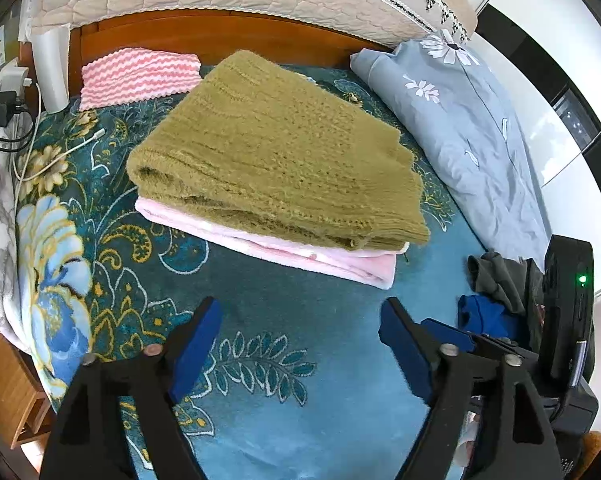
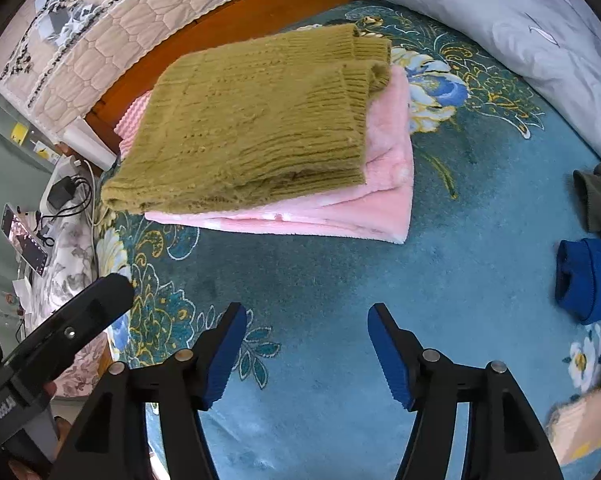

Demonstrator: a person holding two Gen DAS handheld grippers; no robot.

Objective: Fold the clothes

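— Blue pads on the left gripper stand wide apart with nothing between them, only the teal floral bedspread below. The right gripper is the same: jaws spread, empty, hovering over bare blanket.

— So neither holds a garment. Where is the folded work?

— Just ahead of both grippers. An olive knit sweater lies folded into a tidy block on top of a folded pink fleece, the two stacked square on the bedspread. Further ahead of the left gripper, against the wooden headboard, sits a pink-and-white zigzag cloth, also folded.

— And what is left?

— Off to the right of the right gripper, a blue garment and a grey-green one lie rumpled near the grey flowered pillow. Those look unfolded.

— Your reading?

— I'd judge the sweater finished and released; at least two pieces remain, so the task is partway, with the rumpled pile the likely next target.
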